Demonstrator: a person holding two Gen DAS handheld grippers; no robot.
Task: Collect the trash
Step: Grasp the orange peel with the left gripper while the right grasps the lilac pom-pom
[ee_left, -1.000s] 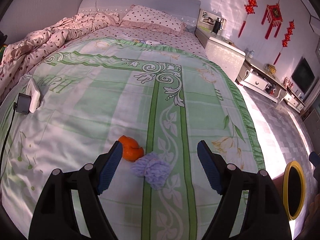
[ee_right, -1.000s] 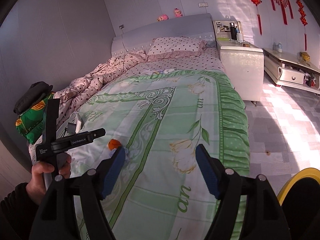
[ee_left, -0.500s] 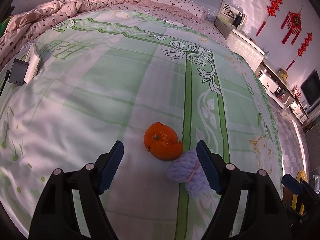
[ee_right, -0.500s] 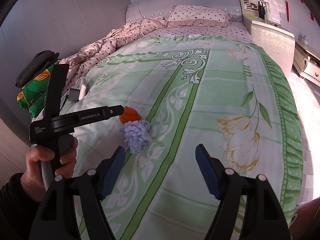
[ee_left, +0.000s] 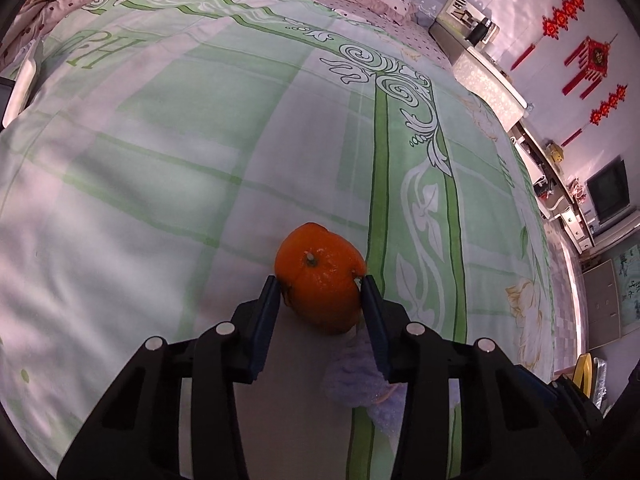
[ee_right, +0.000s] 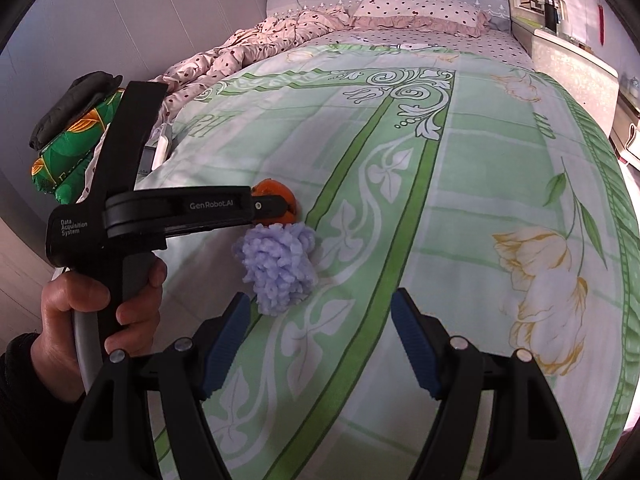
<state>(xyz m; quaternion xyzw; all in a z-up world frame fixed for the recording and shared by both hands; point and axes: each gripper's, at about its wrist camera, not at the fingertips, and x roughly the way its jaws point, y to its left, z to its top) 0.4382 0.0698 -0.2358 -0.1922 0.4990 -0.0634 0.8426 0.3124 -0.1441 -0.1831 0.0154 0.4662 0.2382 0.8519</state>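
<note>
Here, left claw (ee_left: 320, 300) closing around orange peel (ee_left: 320, 276), lilac fluffy wad (ee_right: 280, 268) touching it, right claw (ee_right: 320, 340) spread, empty.

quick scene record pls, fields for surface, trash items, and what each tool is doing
surface: bed with a green floral cover
trash items: orange peel; purple fuzzy clump, touching each other
left tool: jaws closing, peel between them, pads at its sides
right tool: open, empty, clump just ahead of its left finger
bin: yellow rim beside the bed, mostly hidden
</note>
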